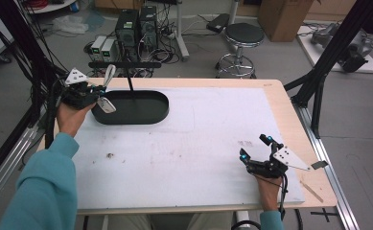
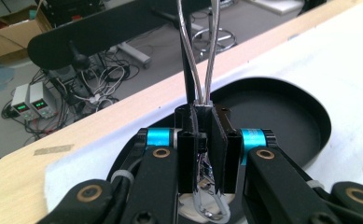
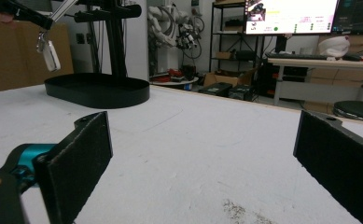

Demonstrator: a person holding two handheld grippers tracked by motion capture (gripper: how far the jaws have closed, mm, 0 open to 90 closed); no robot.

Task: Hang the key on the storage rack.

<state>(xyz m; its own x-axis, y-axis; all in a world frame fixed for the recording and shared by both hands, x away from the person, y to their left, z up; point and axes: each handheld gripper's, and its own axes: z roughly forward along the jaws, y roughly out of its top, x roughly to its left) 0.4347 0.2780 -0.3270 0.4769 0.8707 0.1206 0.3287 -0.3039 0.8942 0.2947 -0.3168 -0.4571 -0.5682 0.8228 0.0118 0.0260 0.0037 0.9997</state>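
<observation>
Up at the far left of the table [image 1: 280, 110], the left gripper [image 1: 100, 93] is pinching a shiny metal clip [image 2: 202, 70] tight between its two black jaws. In the left gripper view, two thin silver strips of the clip are sticking up past the jaws, and a round wire loop [image 2: 212, 207] is hanging out below them. A small white tag [image 1: 106, 105] is dangling from it over the left end of the black oval tray [image 1: 148, 111]. A black stand with a crossbar [image 1: 126, 64] is rising from the tray. Over at the near right, the right gripper [image 1: 257, 147] is sitting low over the white mat [image 1: 193, 139], well apart from the tray, with its jaws spread wide and nothing between them.
</observation>
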